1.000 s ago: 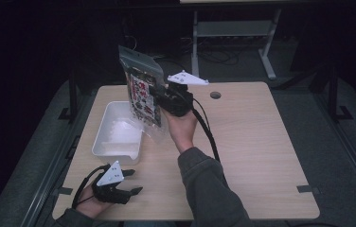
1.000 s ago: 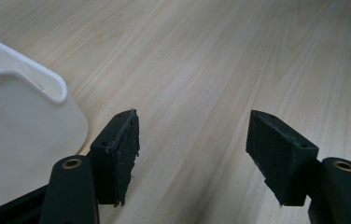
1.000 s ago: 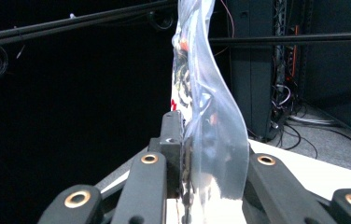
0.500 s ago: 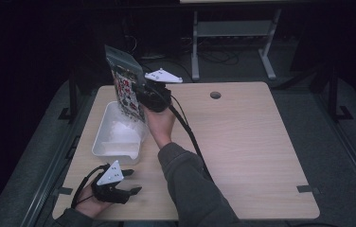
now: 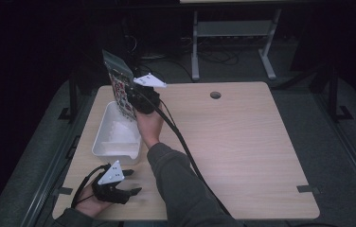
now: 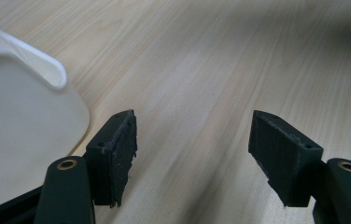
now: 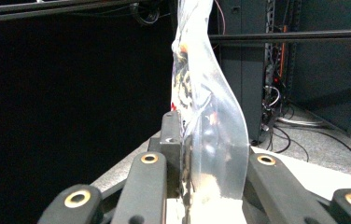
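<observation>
One clear plastic bag [image 5: 119, 84] with printed contents is my item of concern. I have it pinched between the jaws of the right gripper [image 5: 138, 101], held upright in the air above the far end of the white tray [image 5: 101, 142], at the table's far left corner. In the right gripper view the bag [image 7: 211, 121] rises tall and bends sideways above the clamp.

Risks, as I judge them: the grip sits low on a limp bag, so the unsupported upper part could flop over or swing and slide out of the jaws. If let go from this height, it could catch the tray rim and land half outside, or drop off the table edge nearby. The cable [image 5: 185, 151] trailing from the right gripper along my forearm could snag.

The left gripper [image 5: 128, 184] rests on the table [image 5: 242, 151] near the tray's near end, jaws spread wide with nothing between them.

Count: one bag, one tray, two grippers, one table. I cannot tell whether anything lies in the tray.
</observation>
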Demonstrator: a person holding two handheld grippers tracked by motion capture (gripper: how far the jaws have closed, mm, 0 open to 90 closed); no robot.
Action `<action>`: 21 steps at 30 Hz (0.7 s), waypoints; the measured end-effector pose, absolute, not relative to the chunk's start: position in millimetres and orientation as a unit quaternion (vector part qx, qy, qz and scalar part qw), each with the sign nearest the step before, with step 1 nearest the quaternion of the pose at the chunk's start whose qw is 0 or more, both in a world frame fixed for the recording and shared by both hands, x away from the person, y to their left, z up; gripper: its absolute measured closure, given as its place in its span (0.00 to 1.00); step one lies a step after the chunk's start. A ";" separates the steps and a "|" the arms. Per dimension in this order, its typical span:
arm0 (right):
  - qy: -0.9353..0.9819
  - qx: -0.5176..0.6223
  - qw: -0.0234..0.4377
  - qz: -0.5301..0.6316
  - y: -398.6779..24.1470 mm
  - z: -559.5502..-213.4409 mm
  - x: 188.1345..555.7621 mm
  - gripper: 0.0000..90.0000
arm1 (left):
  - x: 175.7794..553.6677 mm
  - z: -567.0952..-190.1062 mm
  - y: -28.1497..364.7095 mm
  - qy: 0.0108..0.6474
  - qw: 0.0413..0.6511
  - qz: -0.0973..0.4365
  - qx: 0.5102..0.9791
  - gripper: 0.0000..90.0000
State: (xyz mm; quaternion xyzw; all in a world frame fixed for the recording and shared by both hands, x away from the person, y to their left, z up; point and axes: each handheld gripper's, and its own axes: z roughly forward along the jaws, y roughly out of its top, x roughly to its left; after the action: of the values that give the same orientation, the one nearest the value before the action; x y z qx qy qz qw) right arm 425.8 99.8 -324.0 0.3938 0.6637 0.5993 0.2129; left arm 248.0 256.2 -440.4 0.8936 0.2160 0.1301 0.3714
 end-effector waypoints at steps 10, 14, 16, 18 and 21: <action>0.666 0.388 0.223 0.597 116.7 -341.1 424.5 0.83 | 249.1 -441.8 255.5 0.218 0.367 0.127 0.895 0.34; 0.660 0.400 0.223 0.595 120.7 -351.9 424.4 0.83 | 249.7 -442.2 255.6 0.219 0.368 0.125 0.895 0.34; 0.659 0.405 0.223 0.594 121.9 -356.5 423.9 0.83 | 249.8 -442.0 255.9 0.219 0.368 0.126 0.895 0.34; 0.659 0.407 0.222 0.593 123.1 -361.1 423.6 0.83 | 249.9 -442.0 255.9 0.219 0.368 0.126 0.895 0.34; 0.662 0.402 0.229 0.590 125.0 -366.7 420.8 0.83 | 250.4 -442.5 255.8 0.220 0.366 0.125 0.896 0.34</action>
State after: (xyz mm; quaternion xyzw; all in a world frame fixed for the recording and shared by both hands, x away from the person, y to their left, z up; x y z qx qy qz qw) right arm 420.8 125.0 -366.7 0.4017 0.6619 0.5901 0.2287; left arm 250.4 255.8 -442.5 0.8957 0.2196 0.1245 0.3662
